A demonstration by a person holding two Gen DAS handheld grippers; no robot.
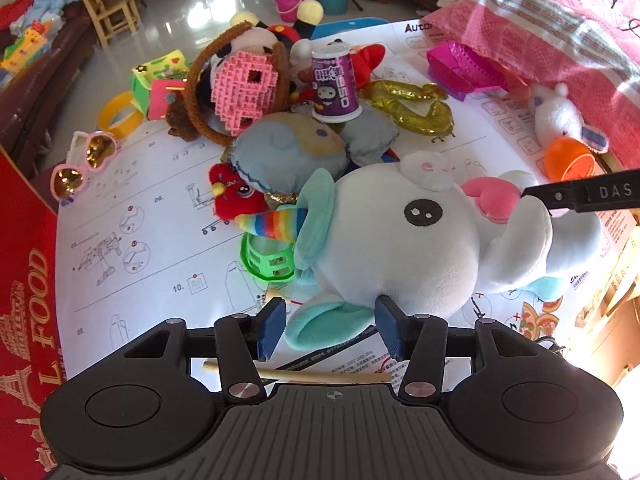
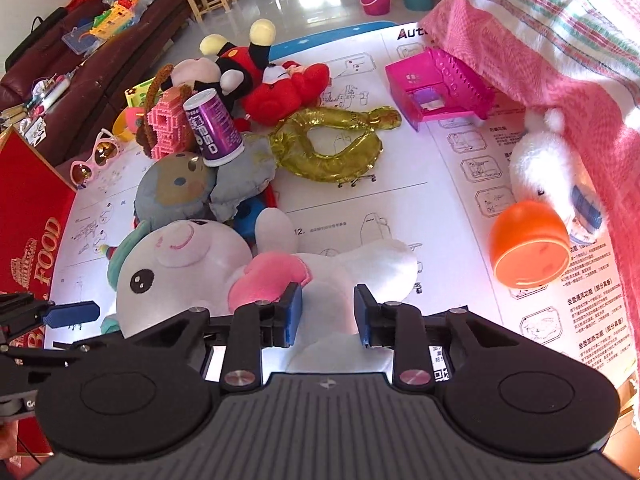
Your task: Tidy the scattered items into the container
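Right gripper (image 2: 327, 316), black with blue pads, sits over the body of a large white plush unicorn (image 1: 404, 236) with mint ears, a pink heart and a rainbow horn; its jaws stand a little apart with white plush between them, and firm pressing of the pads cannot be told. Left gripper (image 1: 331, 328) is spread wide, its pads either side of the unicorn's mint-trimmed lower edge and not squeezing it. The unicorn lies on its side on a white printed instruction sheet (image 1: 160, 240) bearing numbered assembly drawings and the partial heading "Auto". A red cardboard box (image 1: 28, 280), lettered "FOOD" in gold, stands at the sheet's left edge; its inside is out of view. Just beyond the unicorn lies a pile: a flat grey-blue cushion doll (image 1: 288, 152), a purple can (image 1: 334, 84) marked "850" leaning on it, a pink bead-block figure (image 1: 244, 84), a small red plush (image 1: 236, 196) and a green plastic cage piece (image 1: 264, 260). A gold foil balloon (image 2: 332, 148), a magenta toy piano (image 2: 440, 84), an orange plastic cup (image 2: 528, 244) on its side, a white plush duck (image 2: 544, 168) and pink heart sunglasses (image 1: 84, 164) lie apart. A wooden chopstick (image 1: 296, 376) lies beneath the left gripper.
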